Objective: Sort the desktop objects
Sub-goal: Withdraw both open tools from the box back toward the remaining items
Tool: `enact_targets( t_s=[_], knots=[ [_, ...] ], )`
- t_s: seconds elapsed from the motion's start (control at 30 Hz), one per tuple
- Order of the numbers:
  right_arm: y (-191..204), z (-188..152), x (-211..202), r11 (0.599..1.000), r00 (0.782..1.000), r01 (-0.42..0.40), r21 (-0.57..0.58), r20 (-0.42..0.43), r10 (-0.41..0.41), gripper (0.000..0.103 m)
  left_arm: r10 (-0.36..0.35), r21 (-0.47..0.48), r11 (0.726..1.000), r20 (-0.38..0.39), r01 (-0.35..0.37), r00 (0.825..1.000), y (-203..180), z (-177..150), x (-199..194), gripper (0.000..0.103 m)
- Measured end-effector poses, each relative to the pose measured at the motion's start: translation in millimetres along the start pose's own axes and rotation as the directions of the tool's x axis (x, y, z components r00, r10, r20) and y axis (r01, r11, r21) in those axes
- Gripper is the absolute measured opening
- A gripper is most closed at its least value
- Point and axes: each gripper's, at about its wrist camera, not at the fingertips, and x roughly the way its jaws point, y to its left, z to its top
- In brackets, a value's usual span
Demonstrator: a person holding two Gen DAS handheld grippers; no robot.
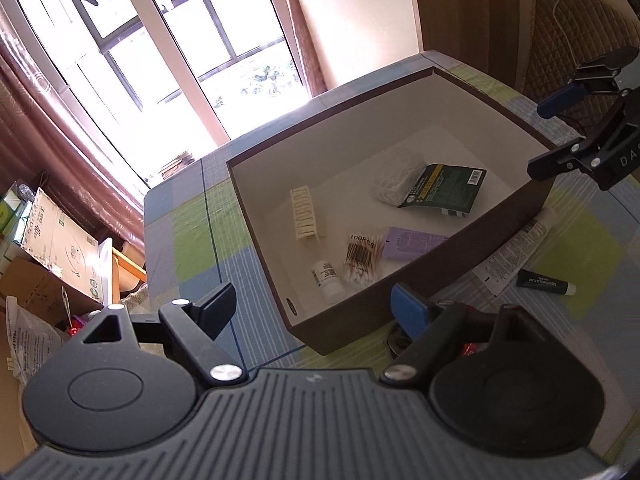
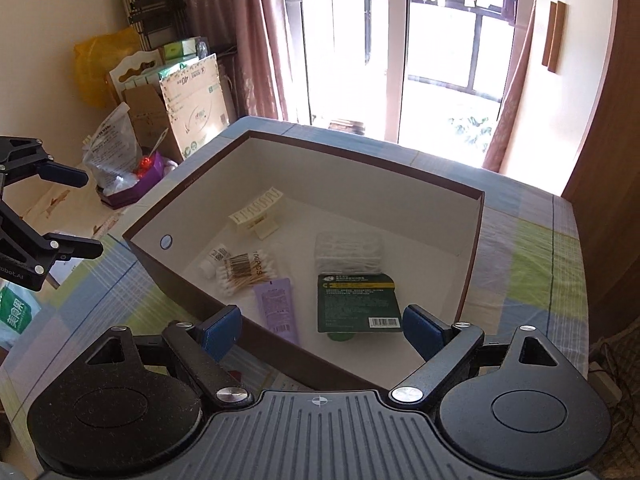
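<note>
A brown box with a white inside stands on the checked tablecloth. In it lie a cream hair clip, a cotton pad pack, a dark green packet, cotton swabs, a purple tube and a small white bottle. Beside the box on the cloth are a white tube and a small dark green tube. My left gripper is open and empty at the box's near corner. My right gripper is open and empty over the box's opposite wall.
A dark round object lies partly hidden under my left gripper's right finger. Cardboard boxes and bags crowd the floor past the table's edge. A quilted chair back stands behind the table. Glass doors and curtains lie beyond.
</note>
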Motion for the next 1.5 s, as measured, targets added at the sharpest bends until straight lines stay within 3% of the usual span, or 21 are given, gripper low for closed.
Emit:
enact_targets(
  t_s=[0.4, 0.6, 0.9, 1.23, 1.27, 1.3, 1.33, 1.5],
  knots=[
    [9, -37, -37, 0.998, 0.997, -0.008, 0.062, 0.073, 0.003, 0.093, -0.033, -0.113, 0.993, 0.03, 0.037, 0.999, -13, -28, -16, 0.084],
    [12, -69, -34, 0.994, 1.0, -0.006, 0.108, 0.029, 0.003, 0.093, -0.053, -0.2, 0.978, 0.035, 0.059, 0.998, -17, -57, -14, 0.084],
    [21, -111, -24, 0.986, 0.999, 0.005, 0.167, -0.033, 0.001, 0.093, -0.059, -0.249, 0.967, -0.01, 0.055, 0.998, -32, -100, -6, 0.084],
    [14, -128, 3, 0.99, 0.997, 0.027, 0.135, -0.072, -0.017, 0.092, -0.088, -0.267, 0.961, -0.024, 0.079, 0.996, -36, -107, 2, 0.084],
    [10, -129, 6, 0.99, 0.997, 0.033, 0.134, -0.073, -0.023, 0.09, -0.089, -0.267, 0.96, -0.025, 0.079, 0.996, -36, -107, 4, 0.084],
    [5, -129, 8, 0.99, 0.997, 0.03, 0.139, -0.075, -0.02, 0.079, -0.09, -0.269, 0.96, -0.026, 0.08, 0.996, -35, -107, 5, 0.084],
    [0, -129, 11, 0.989, 0.997, 0.027, 0.144, -0.076, -0.016, 0.076, -0.091, -0.272, 0.959, -0.027, 0.08, 0.995, -34, -107, 6, 0.084],
    [-29, -128, 26, 0.983, 0.998, 0.026, 0.182, -0.067, -0.014, 0.076, -0.091, -0.284, 0.956, -0.053, 0.072, 0.994, -30, -106, 18, 0.084]
  ],
)
